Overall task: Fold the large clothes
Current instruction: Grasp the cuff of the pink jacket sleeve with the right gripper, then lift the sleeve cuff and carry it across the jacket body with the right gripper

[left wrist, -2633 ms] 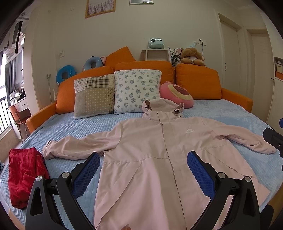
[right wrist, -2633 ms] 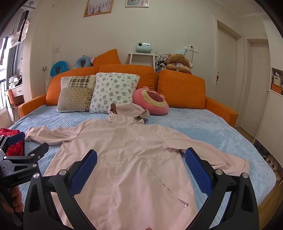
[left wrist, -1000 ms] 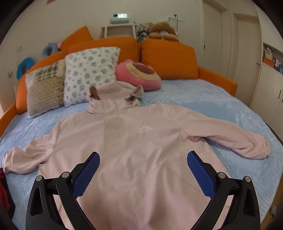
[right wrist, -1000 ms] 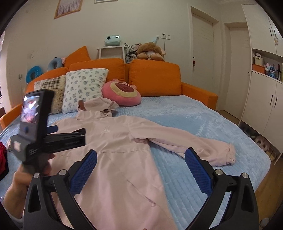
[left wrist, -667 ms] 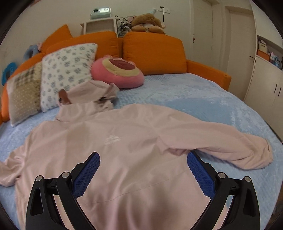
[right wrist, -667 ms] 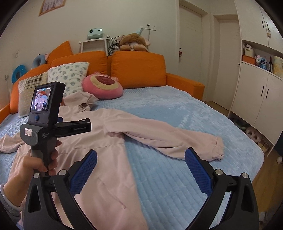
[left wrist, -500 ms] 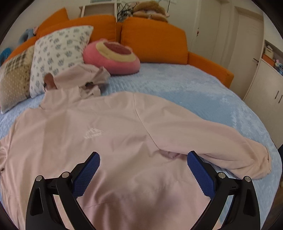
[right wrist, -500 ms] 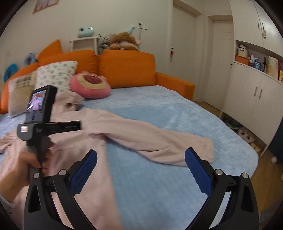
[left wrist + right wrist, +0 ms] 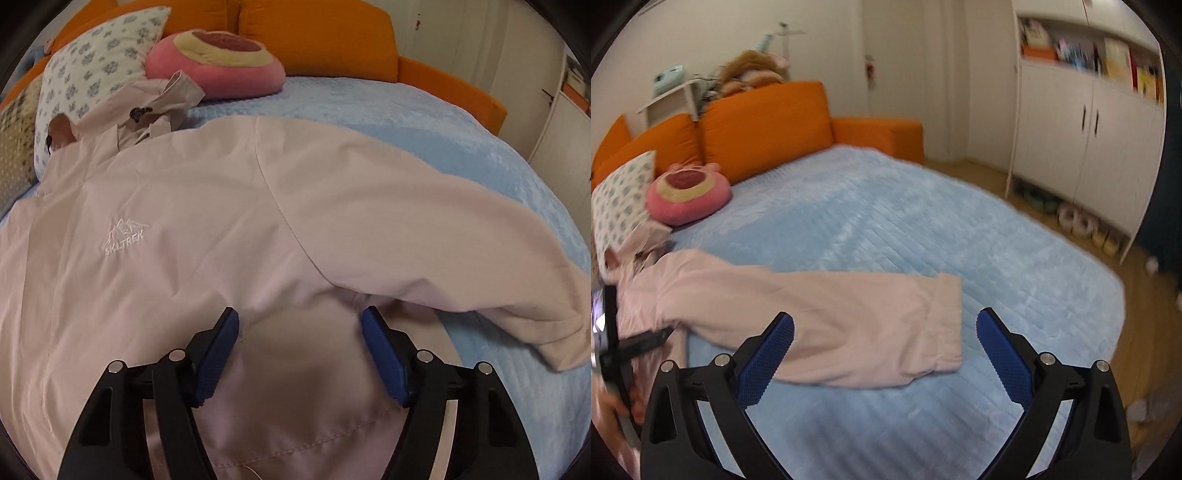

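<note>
The left hand-held gripper (image 9: 300,326) is closing over the jacket (image 9: 177,236) at the armpit, pads not yet pinching. The right hand-held gripper (image 9: 885,334) gapes wide above the sleeve (image 9: 820,317) on the bed (image 9: 923,229).

On the chest of the pale pink jacket (image 9: 207,236) in front of you, a small white embroidered logo (image 9: 125,236) shows a mountain outline with the word "SKYTREK" beneath it; the third letter is hard to make out. In the right wrist view, the spines of the books (image 9: 1115,59) on the cupboard shelf are too blurred to read.
</note>
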Action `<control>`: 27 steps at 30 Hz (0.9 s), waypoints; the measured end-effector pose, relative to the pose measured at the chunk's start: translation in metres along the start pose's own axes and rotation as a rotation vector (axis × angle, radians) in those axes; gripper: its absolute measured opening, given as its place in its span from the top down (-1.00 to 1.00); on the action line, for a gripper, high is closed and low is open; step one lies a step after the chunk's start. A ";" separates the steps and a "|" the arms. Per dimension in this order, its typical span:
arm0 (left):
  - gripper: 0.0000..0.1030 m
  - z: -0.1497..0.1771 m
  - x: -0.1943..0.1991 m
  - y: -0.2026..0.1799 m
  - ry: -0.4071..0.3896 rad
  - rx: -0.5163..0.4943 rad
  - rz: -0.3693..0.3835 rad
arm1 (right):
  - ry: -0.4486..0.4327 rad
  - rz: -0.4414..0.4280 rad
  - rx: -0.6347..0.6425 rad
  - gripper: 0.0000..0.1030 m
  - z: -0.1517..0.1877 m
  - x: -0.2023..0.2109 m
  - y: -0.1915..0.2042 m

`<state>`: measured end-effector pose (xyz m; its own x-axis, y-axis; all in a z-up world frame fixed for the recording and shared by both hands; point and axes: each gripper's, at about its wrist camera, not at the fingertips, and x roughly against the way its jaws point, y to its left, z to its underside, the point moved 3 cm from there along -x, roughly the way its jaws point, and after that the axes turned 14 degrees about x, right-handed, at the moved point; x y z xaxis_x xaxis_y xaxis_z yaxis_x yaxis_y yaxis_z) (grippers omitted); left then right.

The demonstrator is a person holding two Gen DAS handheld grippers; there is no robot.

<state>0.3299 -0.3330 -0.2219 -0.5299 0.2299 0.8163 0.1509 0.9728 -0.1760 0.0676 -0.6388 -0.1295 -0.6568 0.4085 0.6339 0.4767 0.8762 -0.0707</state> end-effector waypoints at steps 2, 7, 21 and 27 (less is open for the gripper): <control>-0.40 0.000 -0.001 -0.001 -0.002 -0.010 -0.006 | 0.042 -0.034 -0.056 -0.88 -0.003 -0.021 -0.018; -0.42 0.000 -0.001 0.000 0.000 -0.005 -0.003 | 0.151 -0.086 -0.207 -0.70 -0.003 -0.069 -0.053; -0.43 0.002 0.000 -0.002 -0.029 -0.017 -0.016 | 0.322 -0.097 -0.258 -0.34 0.012 -0.131 -0.045; -0.44 0.002 -0.001 -0.003 -0.042 -0.020 -0.020 | 0.312 -0.143 -0.288 0.54 0.008 -0.124 -0.041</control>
<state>0.3279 -0.3359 -0.2230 -0.5678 0.2119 0.7954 0.1560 0.9765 -0.1487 0.1249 -0.7234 -0.2117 -0.5415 0.1531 0.8266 0.5659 0.7936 0.2237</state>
